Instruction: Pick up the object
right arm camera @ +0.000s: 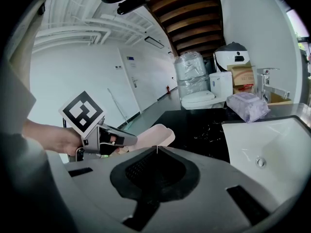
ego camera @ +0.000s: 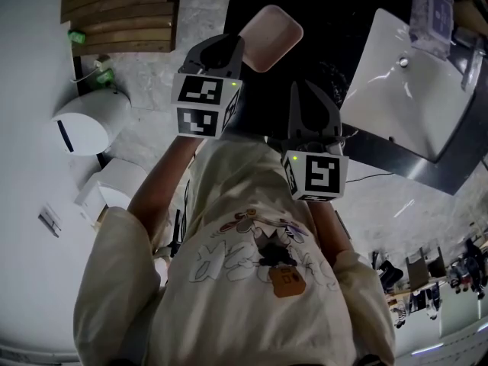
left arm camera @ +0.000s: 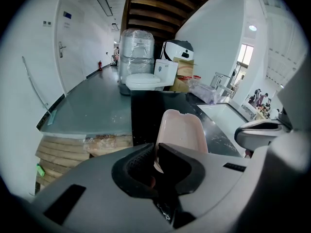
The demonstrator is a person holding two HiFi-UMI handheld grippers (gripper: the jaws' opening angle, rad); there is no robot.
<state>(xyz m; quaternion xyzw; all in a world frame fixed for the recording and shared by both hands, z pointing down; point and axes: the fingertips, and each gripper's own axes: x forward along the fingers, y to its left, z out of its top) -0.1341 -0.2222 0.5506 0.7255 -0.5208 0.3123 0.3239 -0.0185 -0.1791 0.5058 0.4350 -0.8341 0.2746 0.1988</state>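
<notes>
Pink round-cornered tray (ego camera: pixel 268 36) is pinched by the left tool (left arm camera: pixel 156 154) above a black worktop (ego camera: pixel 335 21) beside a white sink (ego camera: pixel 404 90); the right tool (right arm camera: pixel 156 149) is pressed together, empty.

The head view looks steeply down onto the left tool (ego camera: pixel 225 50) and right tool (ego camera: pixel 305 90). Each tool's camera sits close behind its own jaws, facing along the black bench (left arm camera: pixel 146 115) toward a toilet (left arm camera: pixel 146 80). All three views share that bench, the white sink (ego camera: pixel 404 90) and the pink tray (ego camera: pixel 268 36).

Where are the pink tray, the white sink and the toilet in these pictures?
pink tray (ego camera: pixel 271 36): head view, its flat middle.
white sink (ego camera: pixel 396 109): head view, bare slope of the basin.
toilet (left arm camera: pixel 143 81): left gripper view, its closed lid.
</notes>
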